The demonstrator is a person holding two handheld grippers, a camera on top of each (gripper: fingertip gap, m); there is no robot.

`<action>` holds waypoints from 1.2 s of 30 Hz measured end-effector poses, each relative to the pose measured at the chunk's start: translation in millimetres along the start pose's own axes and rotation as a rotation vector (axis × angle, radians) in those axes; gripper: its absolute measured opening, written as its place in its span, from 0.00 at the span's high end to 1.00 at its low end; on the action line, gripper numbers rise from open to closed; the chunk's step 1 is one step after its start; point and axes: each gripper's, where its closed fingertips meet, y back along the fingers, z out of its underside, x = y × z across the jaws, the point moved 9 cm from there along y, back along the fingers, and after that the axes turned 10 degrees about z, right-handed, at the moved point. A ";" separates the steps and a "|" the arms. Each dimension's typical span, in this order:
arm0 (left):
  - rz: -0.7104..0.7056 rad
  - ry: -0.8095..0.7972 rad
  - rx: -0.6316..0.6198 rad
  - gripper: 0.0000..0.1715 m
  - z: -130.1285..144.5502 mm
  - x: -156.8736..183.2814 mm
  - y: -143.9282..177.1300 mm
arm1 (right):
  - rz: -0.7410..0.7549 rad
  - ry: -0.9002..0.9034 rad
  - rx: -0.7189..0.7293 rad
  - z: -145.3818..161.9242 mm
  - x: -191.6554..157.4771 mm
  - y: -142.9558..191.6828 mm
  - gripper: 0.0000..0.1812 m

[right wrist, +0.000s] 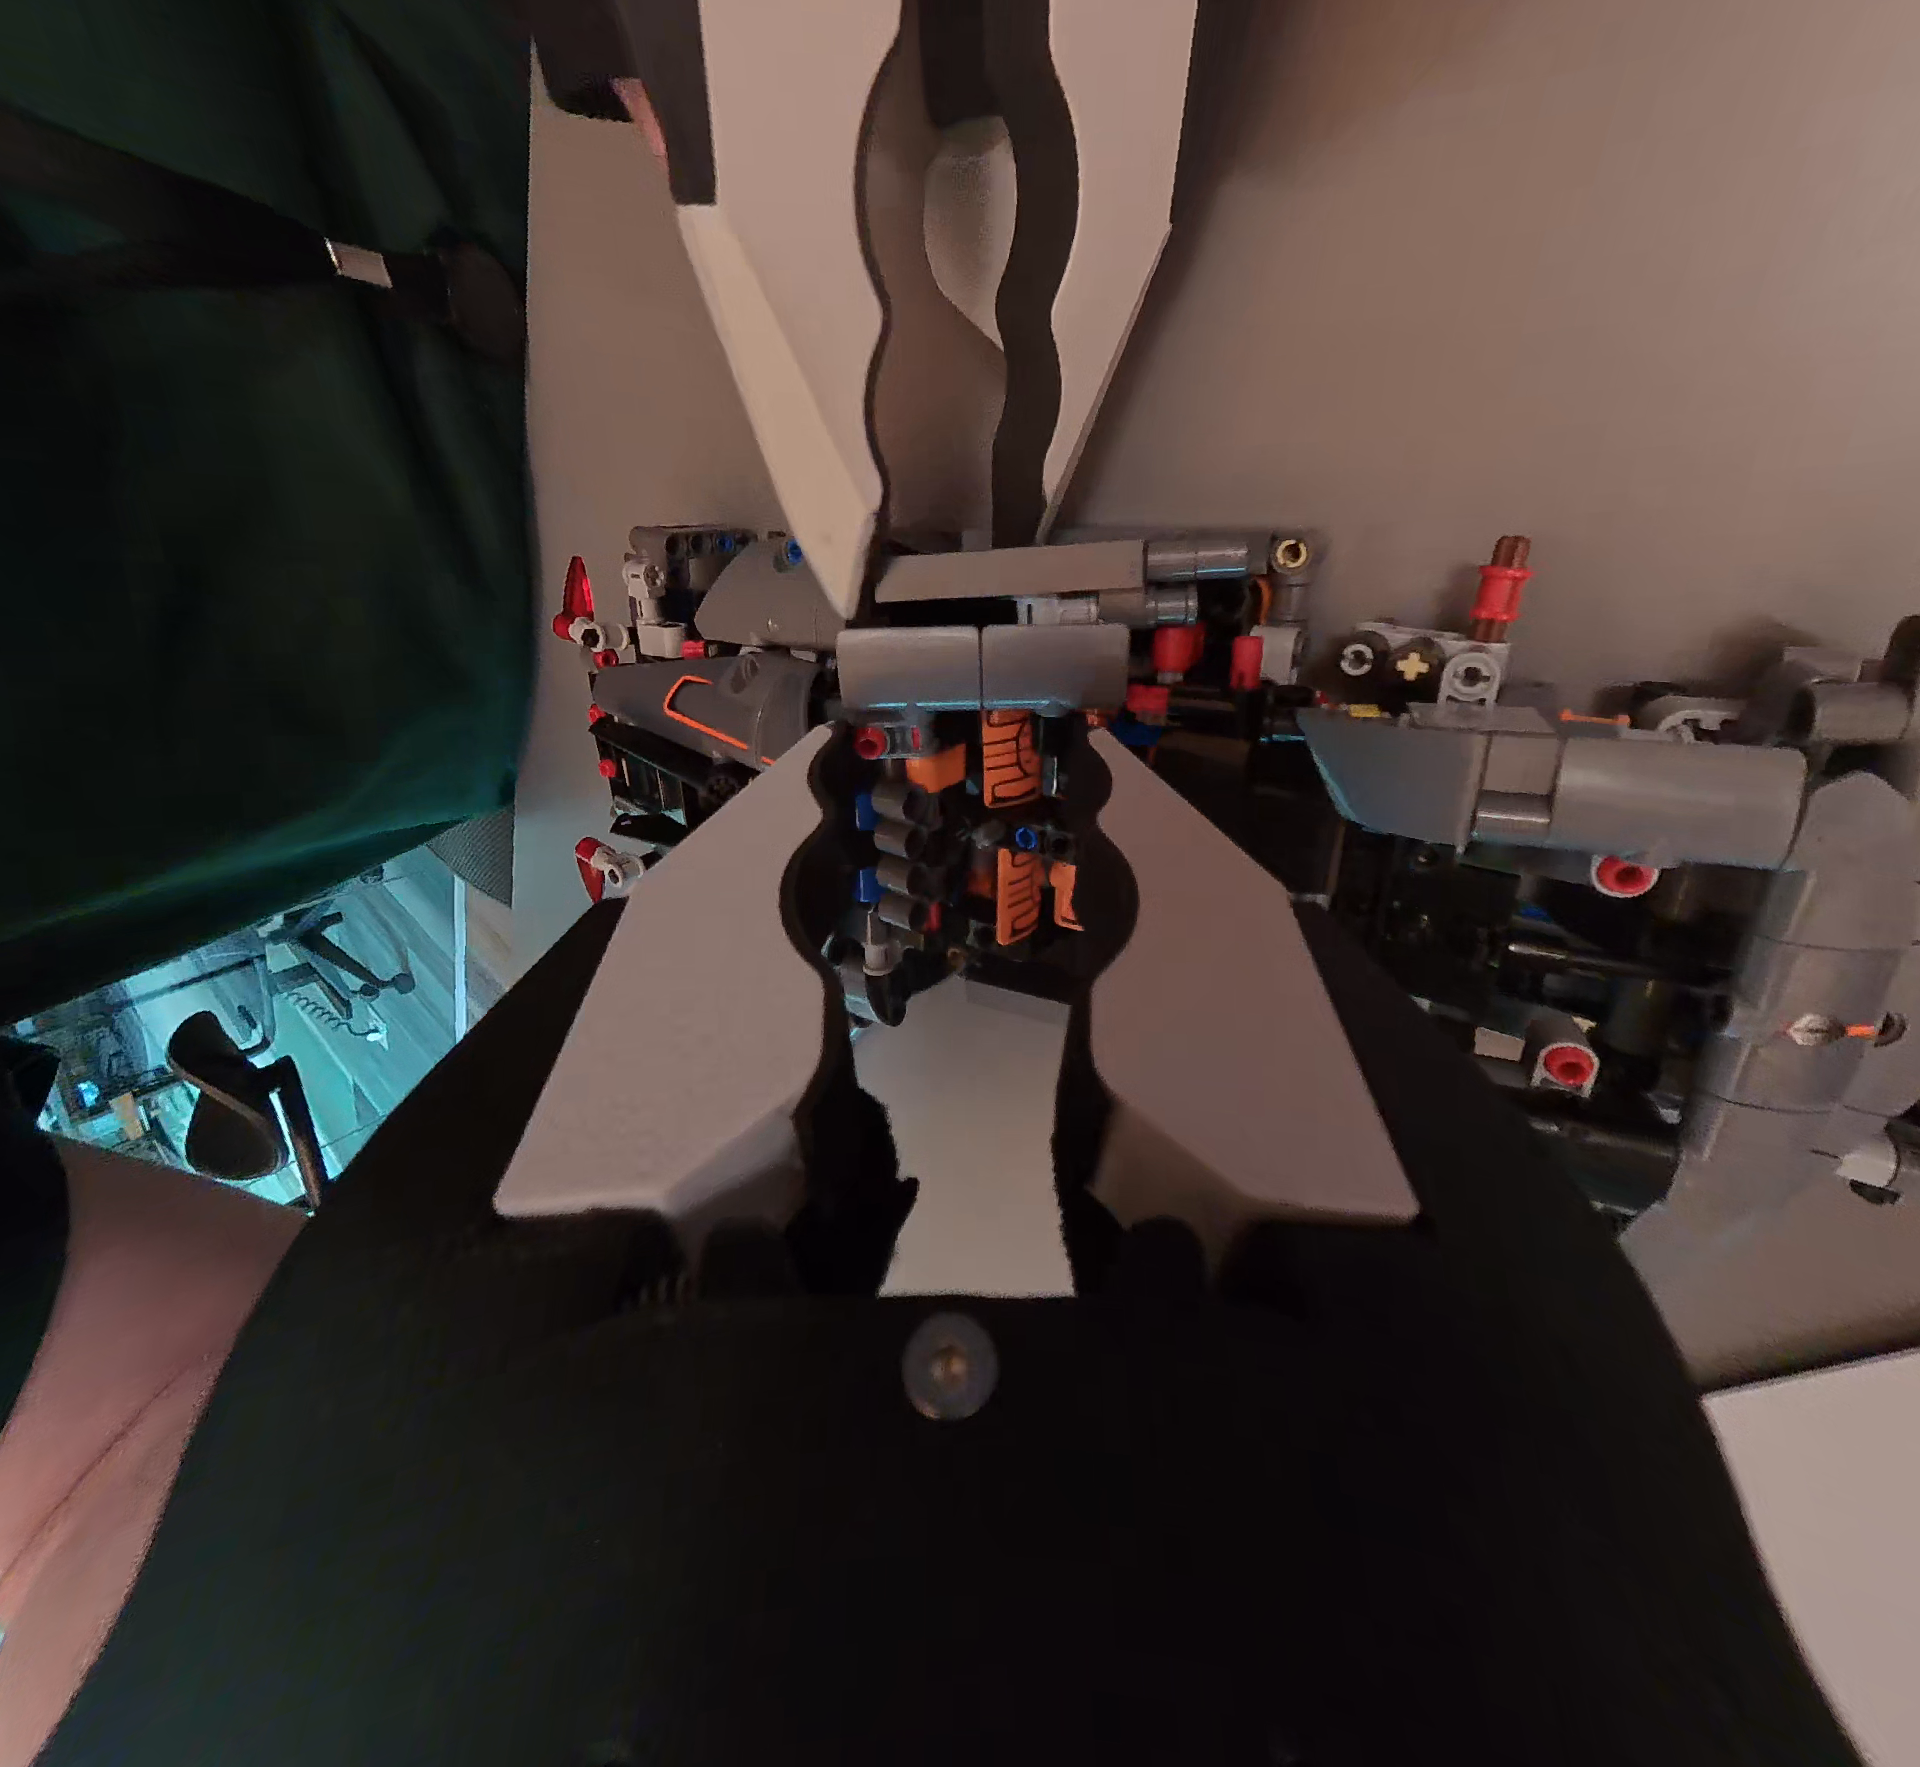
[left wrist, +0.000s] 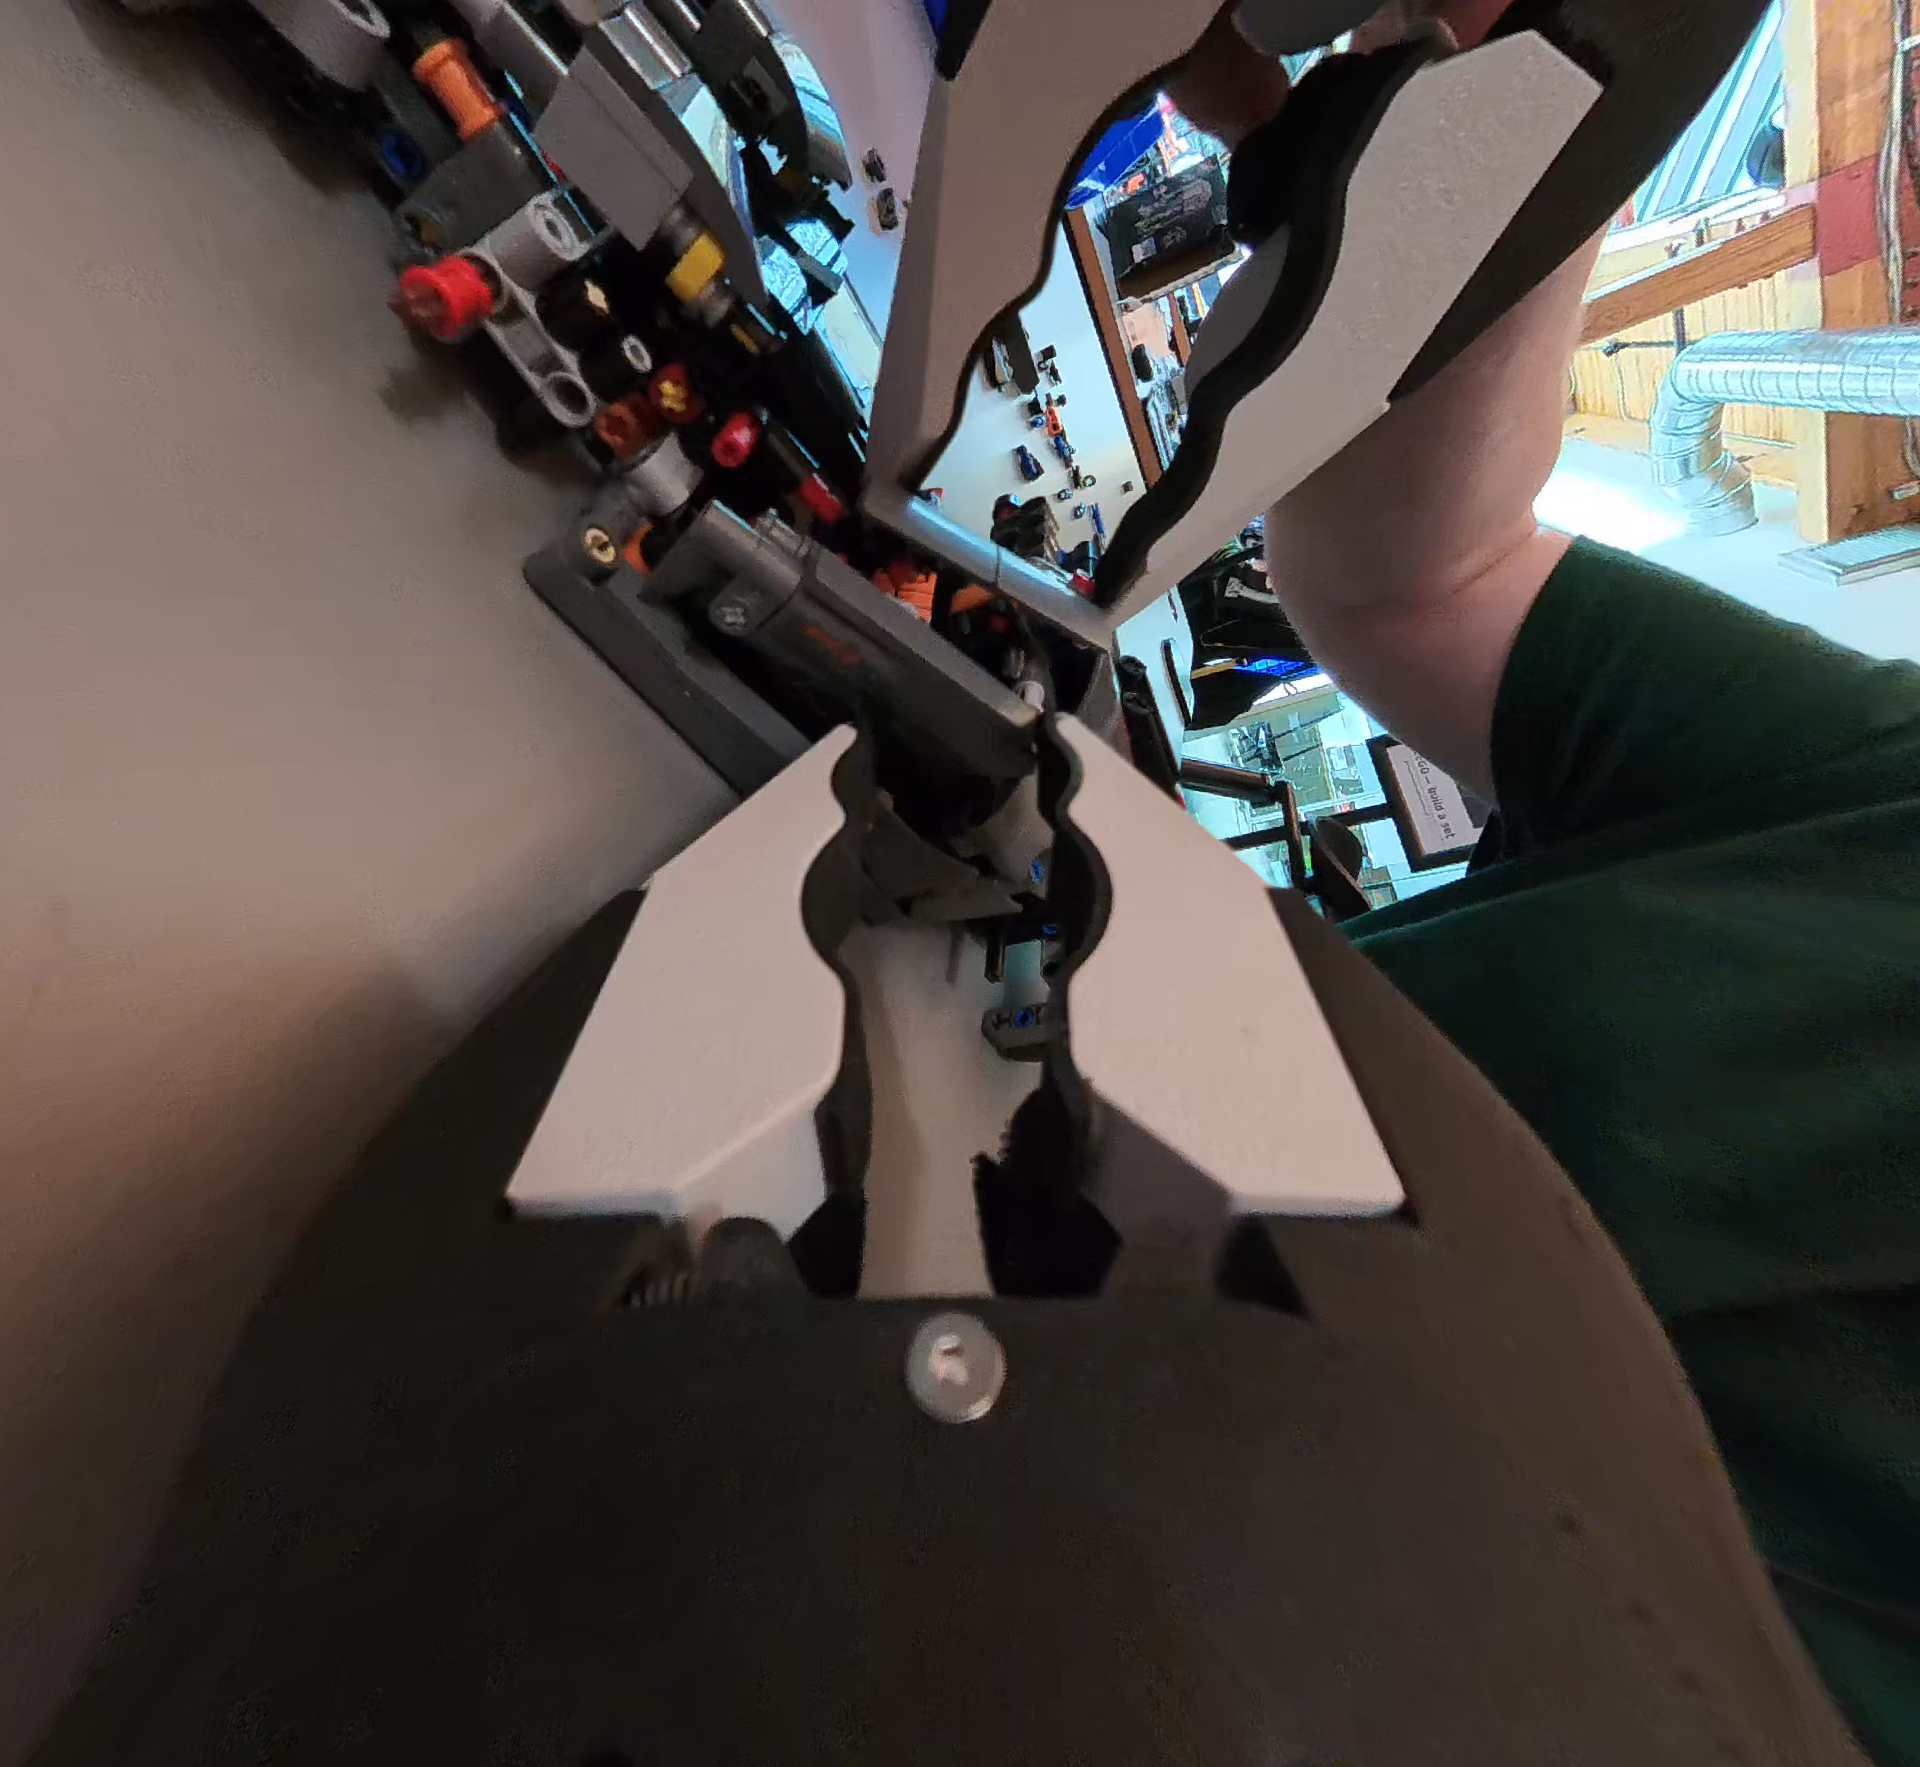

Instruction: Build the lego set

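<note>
Both claws (left wrist: 951, 741) (right wrist: 961, 730) grip lego model (right wrist: 1039, 668).

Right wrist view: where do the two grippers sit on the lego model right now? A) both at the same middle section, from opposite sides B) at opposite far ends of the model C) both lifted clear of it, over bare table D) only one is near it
A: the right gripper straddles the orange-and-black middle of the lego model, and the left gripper meets the grey panels there from the opposite side.
</note>
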 end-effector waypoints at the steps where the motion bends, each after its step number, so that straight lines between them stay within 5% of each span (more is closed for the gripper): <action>1: 0.003 0.000 0.002 0.83 -0.3 0.2 -0.5 | -0.001 0.003 0.006 1.6 -0.2 0.2 0.79; 36: 0.051 -0.002 0.036 0.88 -6.3 1.5 -10.4 | -0.168 0.014 -0.011 18.9 11.6 1.4 0.79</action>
